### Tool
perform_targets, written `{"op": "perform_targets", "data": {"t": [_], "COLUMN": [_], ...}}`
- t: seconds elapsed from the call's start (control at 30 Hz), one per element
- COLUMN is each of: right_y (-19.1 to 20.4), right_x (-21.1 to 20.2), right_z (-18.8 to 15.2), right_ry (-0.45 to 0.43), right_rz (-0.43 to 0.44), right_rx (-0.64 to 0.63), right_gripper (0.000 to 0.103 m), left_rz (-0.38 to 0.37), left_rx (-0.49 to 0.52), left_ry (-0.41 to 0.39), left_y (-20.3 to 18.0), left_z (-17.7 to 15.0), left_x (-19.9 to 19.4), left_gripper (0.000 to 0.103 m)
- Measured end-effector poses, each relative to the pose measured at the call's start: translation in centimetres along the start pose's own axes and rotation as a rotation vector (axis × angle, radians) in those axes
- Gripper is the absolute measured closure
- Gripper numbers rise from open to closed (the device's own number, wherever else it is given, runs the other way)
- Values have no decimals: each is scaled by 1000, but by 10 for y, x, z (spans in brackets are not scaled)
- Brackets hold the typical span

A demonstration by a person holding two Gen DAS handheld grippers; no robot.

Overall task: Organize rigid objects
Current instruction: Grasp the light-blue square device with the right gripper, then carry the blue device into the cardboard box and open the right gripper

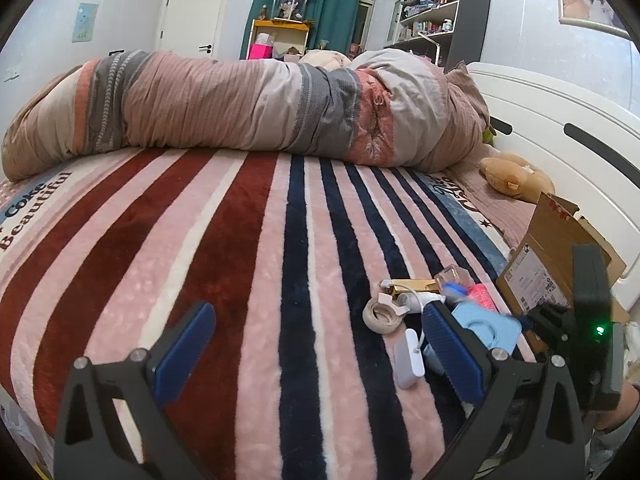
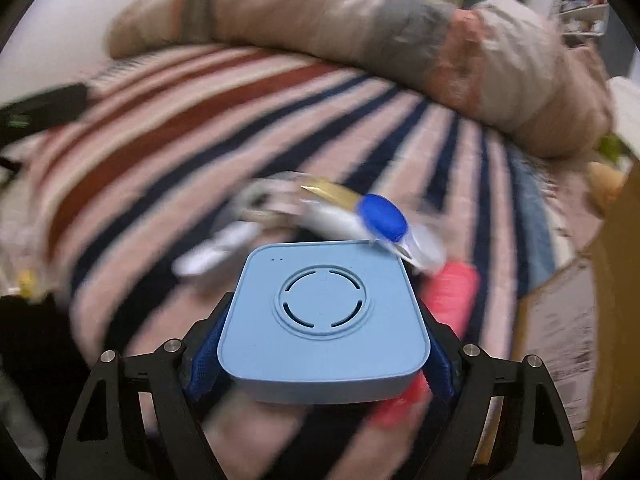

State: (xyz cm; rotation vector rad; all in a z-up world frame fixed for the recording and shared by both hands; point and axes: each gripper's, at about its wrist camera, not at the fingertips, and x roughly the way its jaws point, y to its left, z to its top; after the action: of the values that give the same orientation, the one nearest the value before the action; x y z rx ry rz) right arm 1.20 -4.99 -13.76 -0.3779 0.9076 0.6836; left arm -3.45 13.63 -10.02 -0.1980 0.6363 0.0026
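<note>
My right gripper (image 2: 320, 344) is shut on a light blue square box (image 2: 324, 320) with a ring pattern on its lid, held above the striped blanket; the box also shows in the left wrist view (image 1: 486, 328). Behind it lies a pile of small items: a blue-capped white item (image 2: 380, 212), a gold bar (image 1: 412, 286), a tape roll (image 1: 382, 316), a white charger with cable (image 1: 408, 356), and a pink roll (image 2: 452, 292). My left gripper (image 1: 316, 344) is open and empty, low over the blanket, left of the pile.
An open cardboard box (image 1: 560, 248) stands at the right by the white bed rail (image 1: 560, 120). A rolled duvet (image 1: 240, 108) lies across the far side. A plush toy (image 1: 516, 178) sits near the rail. The right wrist view is motion-blurred.
</note>
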Motion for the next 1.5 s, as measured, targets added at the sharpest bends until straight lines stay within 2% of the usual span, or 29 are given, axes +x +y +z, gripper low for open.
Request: {"op": "perform_targets", "data": {"t": [0.1,0.2,0.4,0.47,0.57,0.83,1.0,1.13,1.17,1.3,1.33,1.43,1.5], "right_y": [5,1,-11,-14,-10,-4,-11,-25,-30,-60,-67,-95,-112], "right_x": [11,12,17,18,18,-18,-76,-116,-124,-154,-159,-176,-186], "right_z": [-7,-14,-20,-18,-18,-13,-5,-2,0,-4,-6,-17,-26], "right_ry": [76,79,83,75,65,-101,-319,-465,-492,-581,-591,-624,-629], "right_rz": [8,16,120,130,97,115,221,219,219,200,195,170,141], "right_rx": [-20,-14,67,78,51,-27,-33,-37,-35,0,11,52,82], "right_gripper": [24,23,19,19,24,24,24,24,24,24,24,24,24], "left_rz": [11,17,-36,-34,-36,-171,-313,-429,-454,-510,-511,-533,-549], "left_rx": [11,25,5,10,14,-3,5,21,32,95,118,171,210], "left_ry": [12,17,42,53,70,107,92,75,67,53,55,75,88], "left_y": [-4,-8,-8,-9,-12,-33,-63,-96,-106,-148,-161,-198,-223], "left_z": [-2,-5,-5,-6,-6,-5,11,36,43,68,73,85,90], "left_x": [-2,-5,-3,-2,0,1,-10,-19,-22,-32,-33,-31,-29], "left_gripper": [0,0,0,0,0,1,1,2,3,26,35,51,57]}}
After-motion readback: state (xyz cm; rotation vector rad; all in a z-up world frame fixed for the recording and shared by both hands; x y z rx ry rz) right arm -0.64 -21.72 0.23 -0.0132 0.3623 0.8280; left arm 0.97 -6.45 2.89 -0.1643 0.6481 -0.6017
